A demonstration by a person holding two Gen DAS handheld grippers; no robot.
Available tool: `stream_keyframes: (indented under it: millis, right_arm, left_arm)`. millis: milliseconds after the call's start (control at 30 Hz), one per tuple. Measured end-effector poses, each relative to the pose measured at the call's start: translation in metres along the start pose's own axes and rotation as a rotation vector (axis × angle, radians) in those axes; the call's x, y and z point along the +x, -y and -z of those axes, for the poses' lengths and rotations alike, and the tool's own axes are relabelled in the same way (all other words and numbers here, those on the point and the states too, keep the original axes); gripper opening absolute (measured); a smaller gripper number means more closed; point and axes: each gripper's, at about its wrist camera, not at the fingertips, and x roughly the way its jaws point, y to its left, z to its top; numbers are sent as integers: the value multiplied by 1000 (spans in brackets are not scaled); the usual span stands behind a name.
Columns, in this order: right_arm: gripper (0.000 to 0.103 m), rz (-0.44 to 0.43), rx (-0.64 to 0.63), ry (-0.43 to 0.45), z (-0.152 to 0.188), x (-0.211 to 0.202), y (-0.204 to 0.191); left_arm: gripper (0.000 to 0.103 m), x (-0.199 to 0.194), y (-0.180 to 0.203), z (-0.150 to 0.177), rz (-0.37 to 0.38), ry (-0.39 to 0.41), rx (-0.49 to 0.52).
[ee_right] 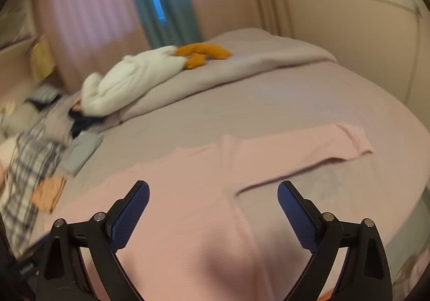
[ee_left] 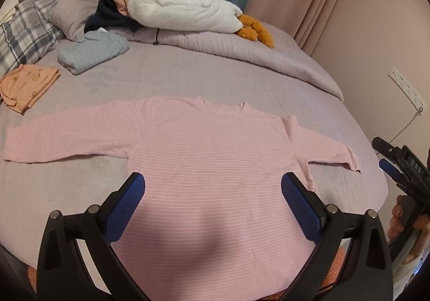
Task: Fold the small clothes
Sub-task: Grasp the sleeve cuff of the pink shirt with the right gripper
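A pink striped long-sleeved top (ee_left: pixel 212 155) lies flat on the bed, sleeves spread left and right, neckline away from me. My left gripper (ee_left: pixel 212 185) is open and empty, hovering over the top's lower body. My right gripper (ee_right: pixel 213 190) is open and empty above the top's right side (ee_right: pixel 188 206), near the armpit of the right sleeve (ee_right: pixel 309 147). The right gripper also shows at the right edge of the left wrist view (ee_left: pixel 387 161), held by a hand. The right wrist view is blurred.
A folded grey garment (ee_left: pixel 91 52) and a folded orange one (ee_left: pixel 27 85) lie at the far left. A plaid pillow (ee_left: pixel 21 34), a rolled quilt (ee_left: pixel 215 45) and a white plush goose (ee_left: pixel 185 9) lie at the back. The bed edge (ee_left: pixel 376 166) is on the right.
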Motion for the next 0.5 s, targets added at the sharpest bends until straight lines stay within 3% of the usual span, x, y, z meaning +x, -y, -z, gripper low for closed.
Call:
stream_keyframes:
  millis: [233, 333, 500]
  right_arm:
    - [61, 79, 249, -19, -21, 25, 94]
    - [53, 142, 345, -28, -28, 41, 136]
    - [48, 209, 516, -79, -28, 74, 192]
  left_arm:
    - [96, 17, -3, 0, -35, -4, -31]
    - [94, 24, -3, -3, -40, -12, -48]
    - [93, 33, -7, -5, -58, -32, -73]
